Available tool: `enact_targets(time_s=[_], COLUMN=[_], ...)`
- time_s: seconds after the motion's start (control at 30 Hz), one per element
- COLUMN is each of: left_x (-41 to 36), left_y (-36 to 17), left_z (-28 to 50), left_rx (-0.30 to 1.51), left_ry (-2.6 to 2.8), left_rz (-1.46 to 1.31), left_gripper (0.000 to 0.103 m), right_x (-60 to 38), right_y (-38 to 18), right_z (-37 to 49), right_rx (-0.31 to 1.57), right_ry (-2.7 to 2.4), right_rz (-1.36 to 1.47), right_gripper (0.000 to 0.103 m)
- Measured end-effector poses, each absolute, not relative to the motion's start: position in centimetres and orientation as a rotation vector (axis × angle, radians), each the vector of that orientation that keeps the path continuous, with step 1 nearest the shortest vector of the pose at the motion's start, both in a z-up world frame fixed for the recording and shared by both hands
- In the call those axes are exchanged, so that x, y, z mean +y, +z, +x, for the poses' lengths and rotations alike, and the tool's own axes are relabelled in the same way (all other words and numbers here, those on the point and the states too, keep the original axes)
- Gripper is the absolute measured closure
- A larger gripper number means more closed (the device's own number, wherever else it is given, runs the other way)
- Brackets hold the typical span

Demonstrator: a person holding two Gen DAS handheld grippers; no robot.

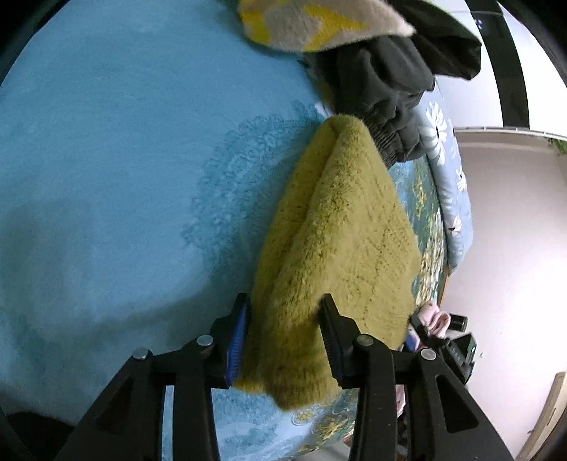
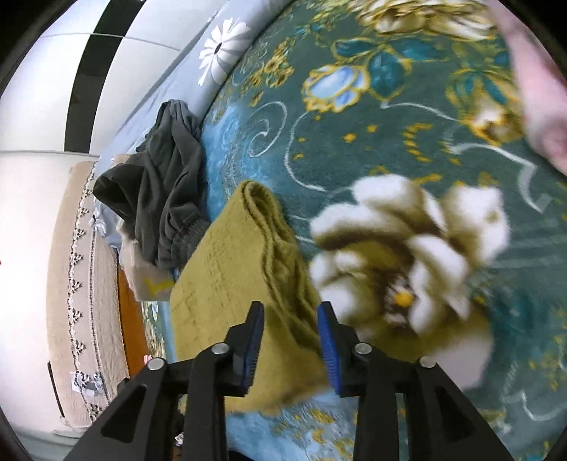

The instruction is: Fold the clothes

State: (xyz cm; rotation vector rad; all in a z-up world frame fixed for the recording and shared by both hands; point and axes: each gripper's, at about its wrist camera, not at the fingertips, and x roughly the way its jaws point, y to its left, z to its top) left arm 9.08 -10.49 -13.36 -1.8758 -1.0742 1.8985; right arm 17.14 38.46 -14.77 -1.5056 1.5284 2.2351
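Landmark: we take the folded mustard-green sweater (image 1: pixel 340 255) as our reference; it lies on the blue floral blanket (image 1: pixel 106 177) that covers the bed.

Sweater: we see it folded into a thick, narrow bundle, its layered fold edge showing in the right wrist view (image 2: pixel 255 255), with its near end between both pairs of fingers.

Left hand-held gripper (image 1: pixel 283 340): we find its jaws partly apart around the near end of the sweater; the blue pad on one side lies against the knit and the other finger sits at the fabric's edge, but we cannot tell whether they press on it.

Right hand-held gripper (image 2: pixel 290 344): we see its jaws partly apart astride the sweater's near end, with a little daylight between pad and cloth on one side; whether it grips we cannot tell.

Dark grey garment (image 2: pixel 159 184): we see it crumpled just beyond the sweater's far end, touching it in the left wrist view.

Yellow-and-cream cloth (image 1: pixel 312 25): it lies past the dark garment, farther from the sweater.

Daisy-print bedding (image 2: pixel 219 46): it runs along the bed edge beyond the dark garment.

Blanket pattern: beside the sweater, on the right wrist view's right, we see a large white flower (image 2: pixel 411 248), blurred.

Person: a hand (image 1: pixel 437 319) shows near the sweater's near corner in the left wrist view.
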Motion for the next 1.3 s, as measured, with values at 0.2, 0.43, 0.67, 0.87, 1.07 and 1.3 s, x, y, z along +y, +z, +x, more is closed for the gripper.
enact_targets(time_s=[0.2,0.43,0.67,0.87,1.07,1.3], left_x=[-11.3,-10.5,-10.2,-10.8,-7.4,-5.9], left_y=[-13.3,-13.5,-13.7,-13.8,-13.2,-13.4], left_z=[10.4,10.5,10.2,10.3,9.7,9.5], left_rx=[-1.210,-1.207,-1.196,-1.355,-0.868,-0.706], left_ry=[1.850,1.770,1.771,1.665,1.908,1.950], left_rz=[-1.859,-1.842,-1.820,-1.719,-1.942,-2.003], left_gripper=[0.063,0.063,0.080,0.083,0.083,0.082], right_x=[36.8,33.9,33.0,33.9,32.7,32.9], right_y=[-15.8,-16.2,-14.7,-11.9,-15.7,-16.9], right_z=[19.9,18.4,17.2,18.3,19.1,19.4], right_rx=[1.675,1.720,1.693,1.785,1.495,1.480], right_ry=[2.169,2.152,2.158,2.347,2.253,2.226], right_rz=[-1.530,-1.515,-1.531,-1.356,-1.564,-1.576], right_gripper=[0.065,0.065,0.088,0.091,0.091,0.091])
